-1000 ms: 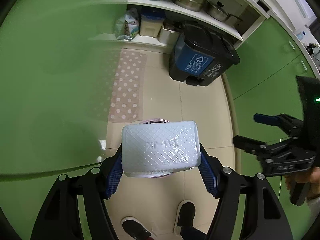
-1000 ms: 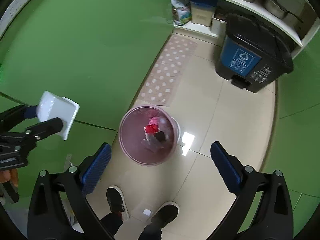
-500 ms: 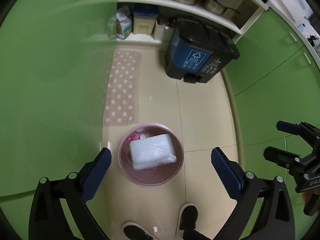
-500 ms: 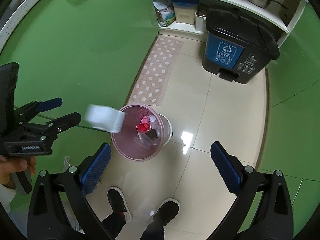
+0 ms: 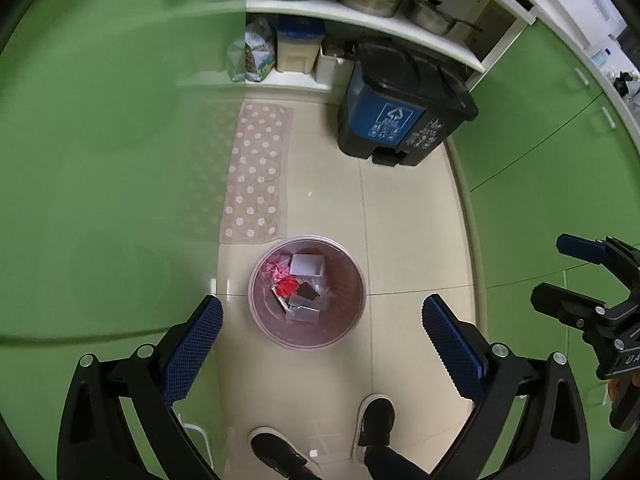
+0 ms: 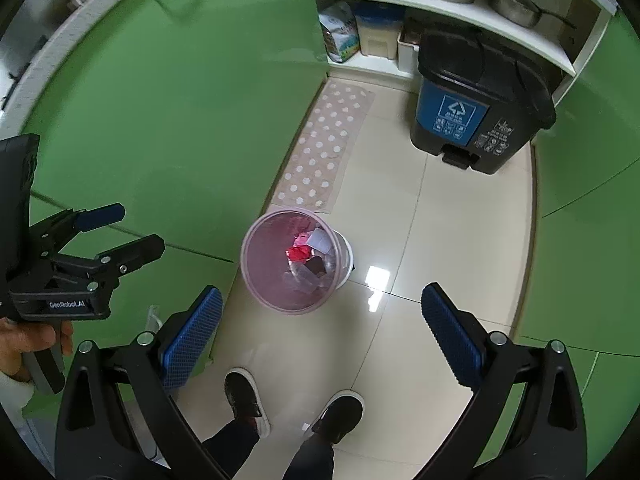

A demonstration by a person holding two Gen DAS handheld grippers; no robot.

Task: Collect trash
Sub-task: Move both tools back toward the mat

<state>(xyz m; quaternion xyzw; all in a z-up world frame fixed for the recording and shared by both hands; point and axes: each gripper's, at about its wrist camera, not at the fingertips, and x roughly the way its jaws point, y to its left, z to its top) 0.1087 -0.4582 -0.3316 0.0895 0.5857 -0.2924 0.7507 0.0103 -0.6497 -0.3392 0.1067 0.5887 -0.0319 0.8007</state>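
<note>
While both grippers hang spread wide and empty above it, the pink bin (image 5: 307, 292) stands on the cream tiled floor (image 5: 404, 240).
The left gripper (image 5: 320, 332), whose jaws have just been opening, holds nothing; the white tray (image 5: 307, 265) lies in the bin among red and pink scraps. The right gripper (image 6: 320, 328) gapes too. A dotted mat (image 5: 258, 172) lies just beyond the bin along green cabinets (image 5: 112, 140); a black-and-blue pedal bin (image 5: 400, 108) stands under white shelves (image 5: 360, 16) of pots.
</note>
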